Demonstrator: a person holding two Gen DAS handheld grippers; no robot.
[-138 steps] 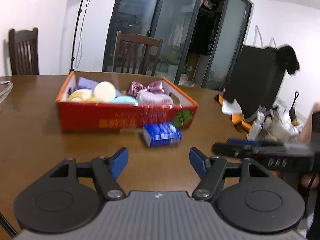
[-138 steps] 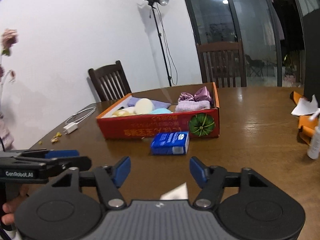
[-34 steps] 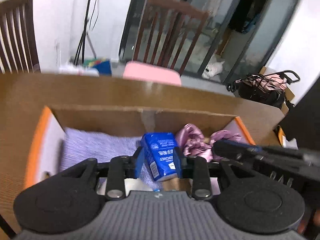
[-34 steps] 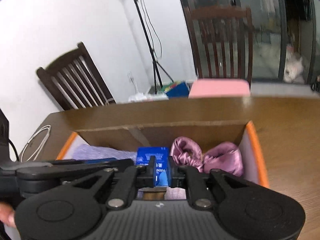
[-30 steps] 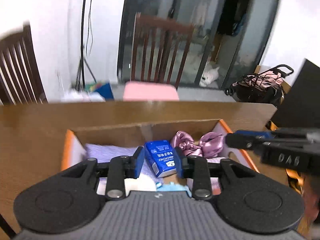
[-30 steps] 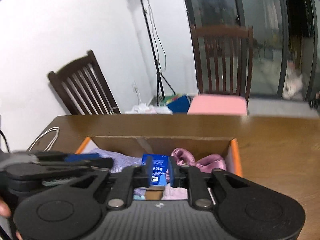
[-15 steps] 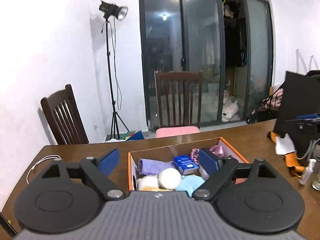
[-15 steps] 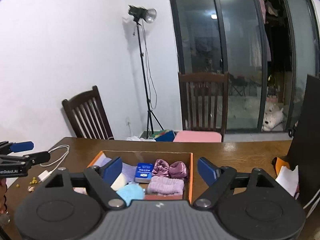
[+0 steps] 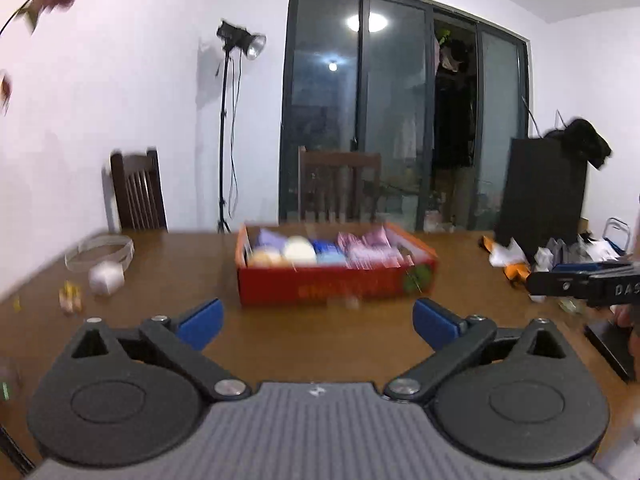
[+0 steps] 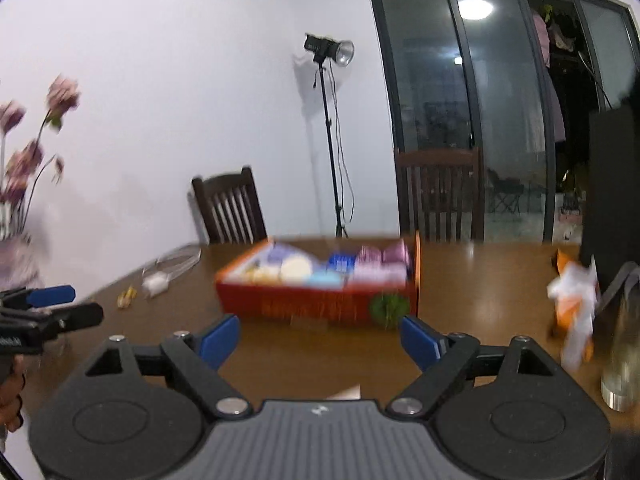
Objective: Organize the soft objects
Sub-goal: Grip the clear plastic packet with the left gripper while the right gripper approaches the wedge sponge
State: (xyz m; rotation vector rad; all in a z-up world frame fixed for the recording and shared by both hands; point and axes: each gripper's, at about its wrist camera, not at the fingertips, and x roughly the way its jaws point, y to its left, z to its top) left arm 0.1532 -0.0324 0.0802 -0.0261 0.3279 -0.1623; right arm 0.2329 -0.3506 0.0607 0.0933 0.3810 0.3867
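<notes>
Room: dining room, brown wooden table (image 9: 320, 340), white walls, dark glass doors behind.
Box: red cardboard box (image 9: 336, 290) mid-table, open top, well ahead of both grippers; also seen in right view (image 10: 316, 300).
Blue pack: small blue tissue pack (image 10: 341, 262) inside box, middle, between pale blue puff and purple things; blurred.
Pack handling: likely light, squashy, slick film wrap; best pinched across narrow sides, gentle squeeze.
Cream ball: round cream ball (image 9: 299, 250) in box, left of centre; probably foam or plush, gives under pressure, take across widest part.
Purple fabrics: pink-purple satin bow and folded cloth (image 9: 370, 250) at right end of box; limp, no stiffness, pinch a bunched fold.
Lavender cloth: at back left of box (image 9: 269, 236); soft, floppy.
Task status: looks all boxed, no soft item seen loose on table.
Left gripper: (image 9: 316, 320) spread wide, nothing between blue pads, over bare table short of box; jaws just been opening.
Right gripper: (image 10: 320, 336) spread wide, empty, over table short of box; jaws just been opening.
Other gripper views: right gripper at right edge of left view (image 9: 580, 284); left gripper at left edge of right view (image 10: 44, 312).
Clutter: white charger and cable (image 9: 105, 276) far left; orange-white papers (image 10: 572, 296) right; bottle (image 10: 622, 356) near right edge.
Background: light stand (image 9: 236, 120), two dark chairs, flowers (image 10: 32, 152) at left.
</notes>
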